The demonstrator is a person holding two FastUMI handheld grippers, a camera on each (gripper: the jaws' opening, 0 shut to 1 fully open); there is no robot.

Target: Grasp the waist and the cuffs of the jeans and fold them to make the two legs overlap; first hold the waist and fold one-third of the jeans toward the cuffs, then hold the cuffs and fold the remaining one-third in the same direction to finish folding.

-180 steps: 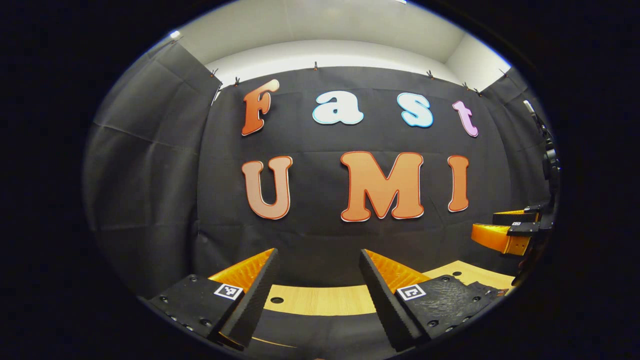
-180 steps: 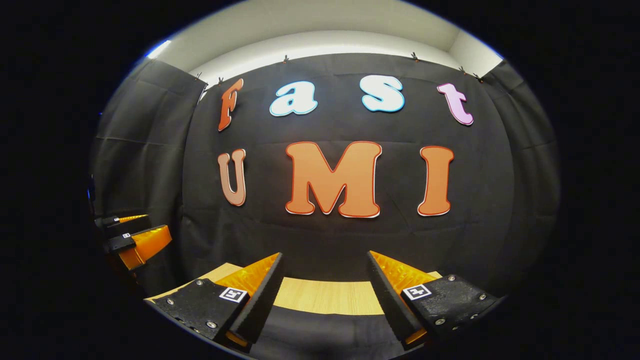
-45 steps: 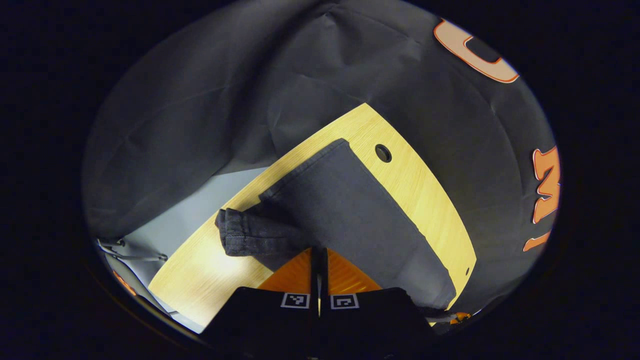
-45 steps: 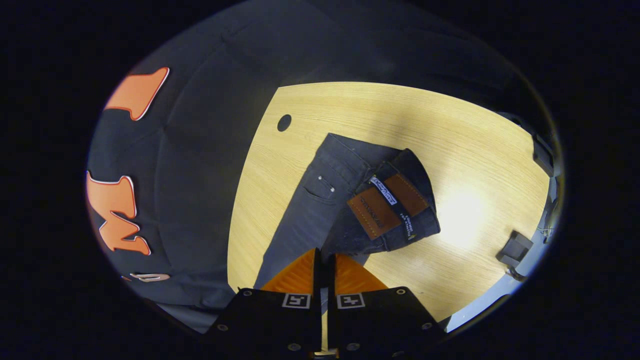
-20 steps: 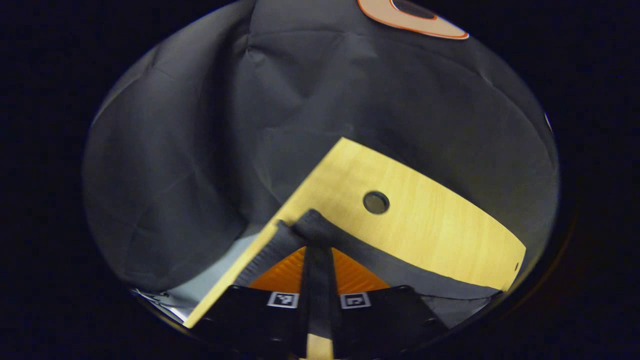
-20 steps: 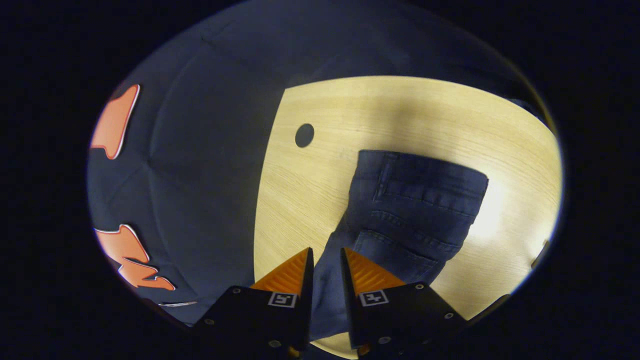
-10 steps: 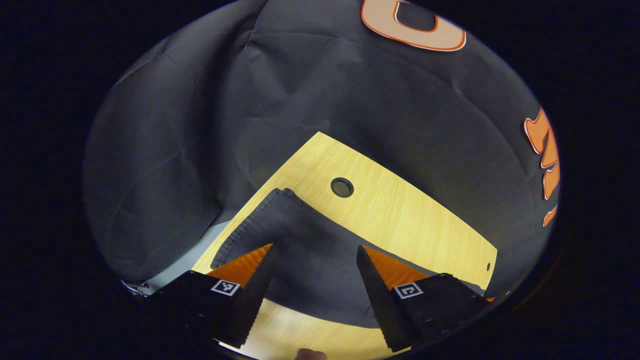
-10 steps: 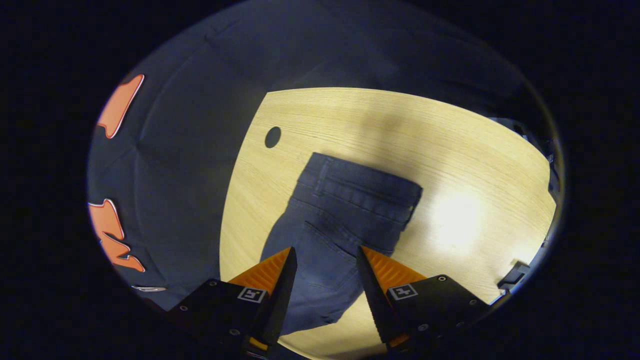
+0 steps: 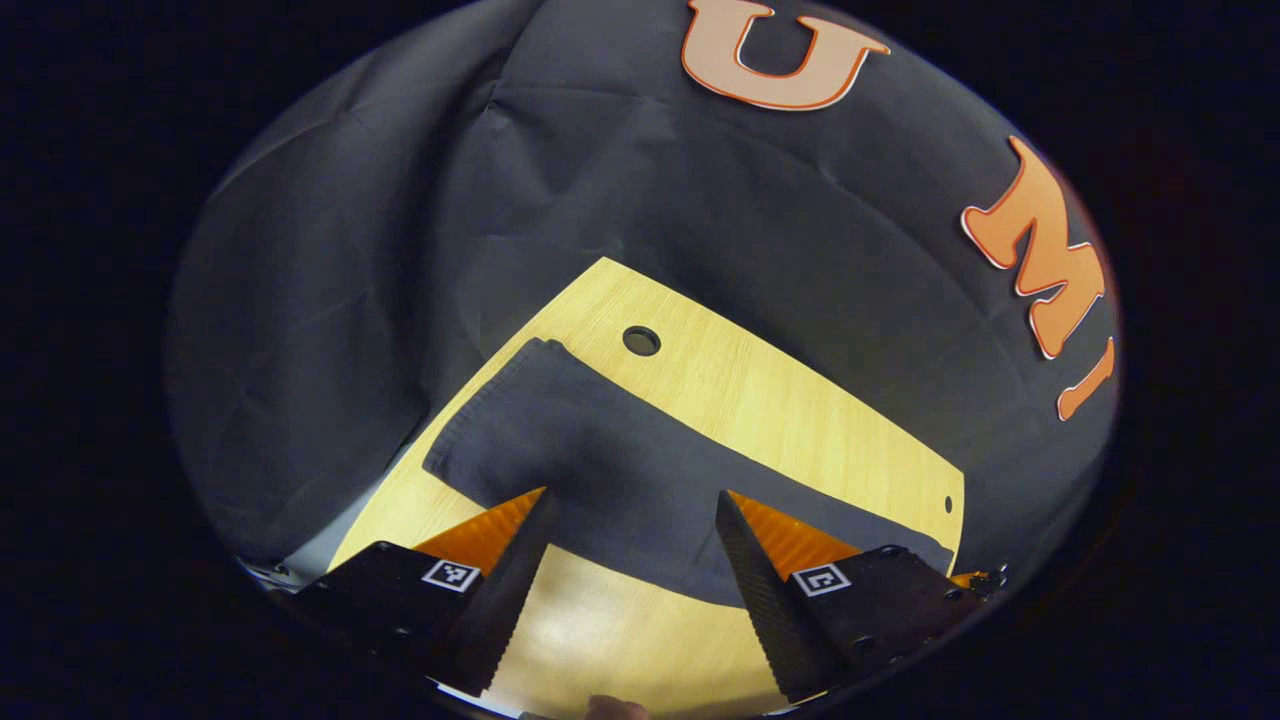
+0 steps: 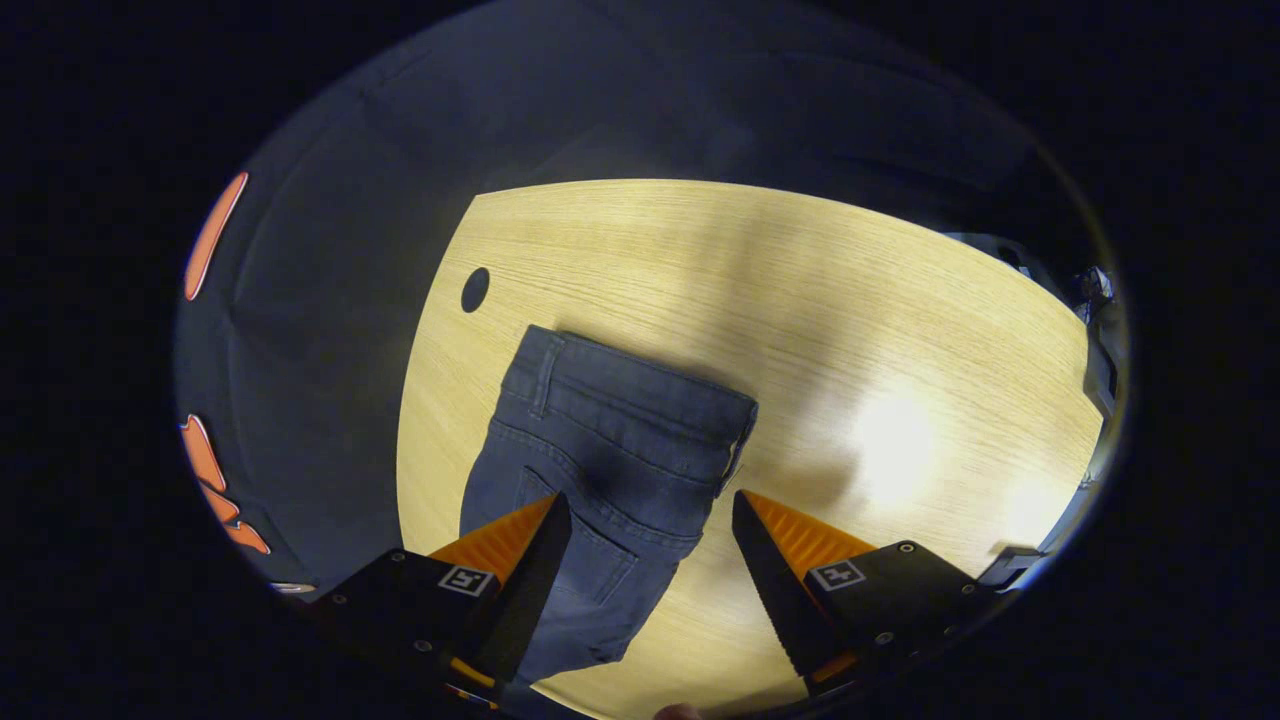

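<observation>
Both tools hang wide open above the counter [image 10: 800,300], gripping nothing. Left tool [image 9: 630,520] hovers over the cuff end of the jeans [image 9: 600,460], which lie flat near a round hole [image 9: 641,340]; right tool [image 10: 645,525] hovers over the waist [image 10: 630,410], pocket seams up.

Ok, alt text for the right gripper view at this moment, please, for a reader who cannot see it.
The right gripper hovers with its jaws open above the waist end of dark jeans lying flat on a light wooden table, holding nothing. A round hole sits in the tabletop beyond the waistband, and black cloth hangs behind the table.
</observation>
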